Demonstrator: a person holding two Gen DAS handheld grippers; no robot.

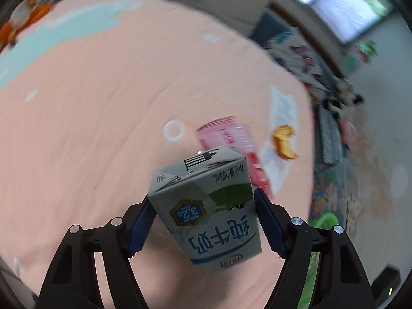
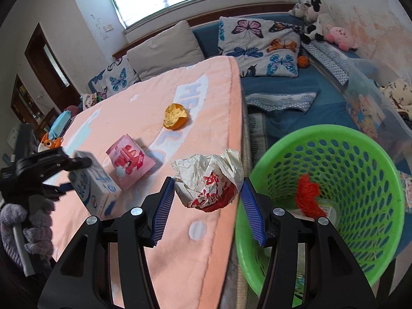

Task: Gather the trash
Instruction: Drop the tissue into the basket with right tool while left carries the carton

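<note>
Broadly, a peach blanket (image 2: 144,103) spread over the tabletop, with trash scattered across it; beside its edge, a green perforated basket (image 2: 370,170), already holding a red mesh scrap (image 2: 307,190) and some pale packaging underneath, so part of the collecting looks done. Next in size, a white-and-blue milk carton (image 1: 206,213), tipped at an angle and apparently lifted just clear of the blanket; squeezed between the blue pads of the left tool (image 1: 203,221), both pads pressing its sides. Then a crumpled white-and-red paper wrapper (image 2: 209,180), clamped in the right tool (image 2: 206,200) and hanging over the blanket's edge, near the basket rim but not yet above the opening. Still lying on the blanket: a pink snack packet (image 2: 128,158), just beyond the carton, and farther off a piece of orange peel (image 2: 175,116) on the pale lettering. By this reading, roughly midway: some items binned, two gripped and awaiting the drop, two untouched; remaining work likely carrying wrapper and carton over the basket, letting go, then returning for packet and peel.
</note>
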